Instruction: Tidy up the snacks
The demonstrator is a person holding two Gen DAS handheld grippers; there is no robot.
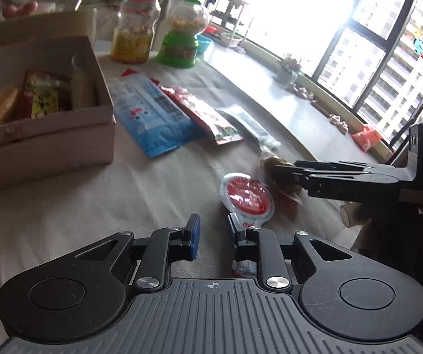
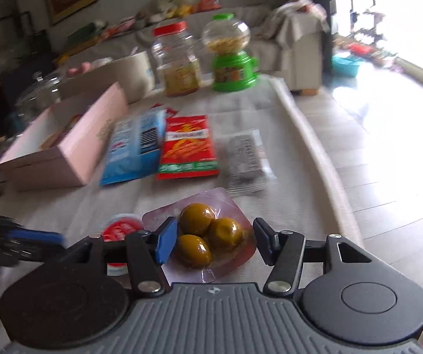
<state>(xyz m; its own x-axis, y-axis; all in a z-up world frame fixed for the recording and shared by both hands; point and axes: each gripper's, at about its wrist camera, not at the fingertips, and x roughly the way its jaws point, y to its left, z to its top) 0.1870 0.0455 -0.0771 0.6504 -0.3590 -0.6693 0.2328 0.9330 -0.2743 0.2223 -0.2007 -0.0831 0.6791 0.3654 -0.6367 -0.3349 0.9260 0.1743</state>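
Right gripper [image 2: 216, 240] has its jaws spread around the egg pack [image 2: 205, 236] on the table [image 2: 270, 112], not pinching. Left gripper [image 1: 213, 233] is spread too, red cup [image 1: 247, 197] at its 1 o'clock. Box [image 1: 64, 124] sits at 10 o'clock.

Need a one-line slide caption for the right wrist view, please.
Open right gripper straddles a clear pack of three olive-green eggs on the cloth-covered table, other snacks lined up beyond.

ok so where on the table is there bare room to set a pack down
The widest bare cloth lies in front of the pink box, left of the red-lidded cup. It is crowded beside the box, where the blue pack, red pack and clear pack lie in a row, and around the egg pack.
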